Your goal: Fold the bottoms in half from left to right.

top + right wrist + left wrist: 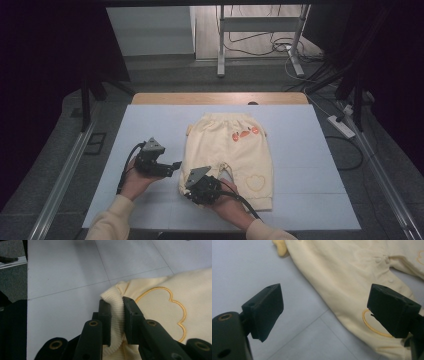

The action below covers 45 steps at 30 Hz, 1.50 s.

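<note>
Your left gripper (175, 164) hangs wide open and empty at nine o'clock of the cream trousers (227, 150), which lie mid-mat. Your right gripper (116, 315) pinches a ribbed cuff (113, 293) at six o'clock. I judge folding is just starting; next, the left needs a hold on the fabric edge.

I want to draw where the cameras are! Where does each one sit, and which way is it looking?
High view: sits above the person's side, looking forward and down on the table; both forearms and each hand-held gripper show.
Left gripper view: rides the left hand-held gripper, looking past its wide-open jaws at the pale yellow baby pants.
Right gripper view: rides the right hand-held gripper, looking at its jaws pinching the ribbed cuff.
All three views share the pants and the table.
</note>
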Each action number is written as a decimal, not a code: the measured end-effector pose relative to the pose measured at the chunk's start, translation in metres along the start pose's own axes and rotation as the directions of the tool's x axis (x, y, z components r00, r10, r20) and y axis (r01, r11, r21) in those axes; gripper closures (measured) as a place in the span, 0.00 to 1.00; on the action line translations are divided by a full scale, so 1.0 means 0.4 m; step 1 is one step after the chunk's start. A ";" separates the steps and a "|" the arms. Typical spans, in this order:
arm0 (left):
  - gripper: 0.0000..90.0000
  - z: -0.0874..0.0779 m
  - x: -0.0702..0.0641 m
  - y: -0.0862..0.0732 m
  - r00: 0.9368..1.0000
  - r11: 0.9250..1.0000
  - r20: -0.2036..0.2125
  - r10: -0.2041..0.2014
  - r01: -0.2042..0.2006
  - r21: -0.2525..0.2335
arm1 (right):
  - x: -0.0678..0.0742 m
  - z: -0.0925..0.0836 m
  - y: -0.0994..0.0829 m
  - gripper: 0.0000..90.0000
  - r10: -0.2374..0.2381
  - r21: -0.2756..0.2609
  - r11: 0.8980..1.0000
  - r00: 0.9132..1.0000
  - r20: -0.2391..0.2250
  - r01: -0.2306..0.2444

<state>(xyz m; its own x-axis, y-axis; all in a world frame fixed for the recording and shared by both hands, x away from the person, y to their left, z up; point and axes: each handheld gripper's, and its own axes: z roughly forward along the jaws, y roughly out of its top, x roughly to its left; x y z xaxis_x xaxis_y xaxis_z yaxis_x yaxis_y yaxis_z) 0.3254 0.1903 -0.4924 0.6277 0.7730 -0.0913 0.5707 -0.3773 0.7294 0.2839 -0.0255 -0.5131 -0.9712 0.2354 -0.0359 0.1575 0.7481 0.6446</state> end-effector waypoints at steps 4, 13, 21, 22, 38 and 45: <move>0.15 0.016 0.011 0.021 1.000 1.000 0.004 -0.012 0.012 0.012 | 0.000 -0.002 -0.001 0.86 0.003 -0.012 1.000 1.000 -0.008 -0.003; 0.16 0.038 0.032 0.046 0.999 0.999 0.020 -0.033 0.032 0.015 | -0.001 -0.003 -0.002 0.86 -0.002 -0.009 1.000 1.000 -0.011 0.002; 0.17 0.056 0.039 0.076 0.999 0.999 0.030 -0.025 0.024 0.023 | 0.001 0.000 -0.003 0.86 0.002 -0.002 1.000 1.000 -0.010 -0.002; 0.17 0.060 0.038 0.081 0.999 1.000 0.024 -0.021 0.021 0.024 | 0.001 -0.001 -0.004 0.86 0.002 -0.003 1.000 1.000 -0.010 -0.002; 0.20 0.132 0.052 0.164 1.000 0.998 0.013 0.000 0.000 0.065 | 0.001 -0.003 -0.011 0.86 0.009 -0.007 1.000 1.000 -0.014 -0.009; 0.21 0.165 0.072 0.179 1.000 0.997 0.008 -0.023 0.023 0.069 | 0.001 -0.004 -0.011 0.86 0.007 -0.008 1.000 1.000 -0.018 -0.008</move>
<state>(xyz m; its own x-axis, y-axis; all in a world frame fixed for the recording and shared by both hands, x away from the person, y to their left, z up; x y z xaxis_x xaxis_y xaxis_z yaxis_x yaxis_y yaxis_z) 0.4194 0.1520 -0.4873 0.6184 0.7776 -0.1138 0.6201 -0.3940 0.6784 0.2826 -0.0298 -0.5149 -0.9730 0.2299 -0.0176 0.1634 0.7412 0.6511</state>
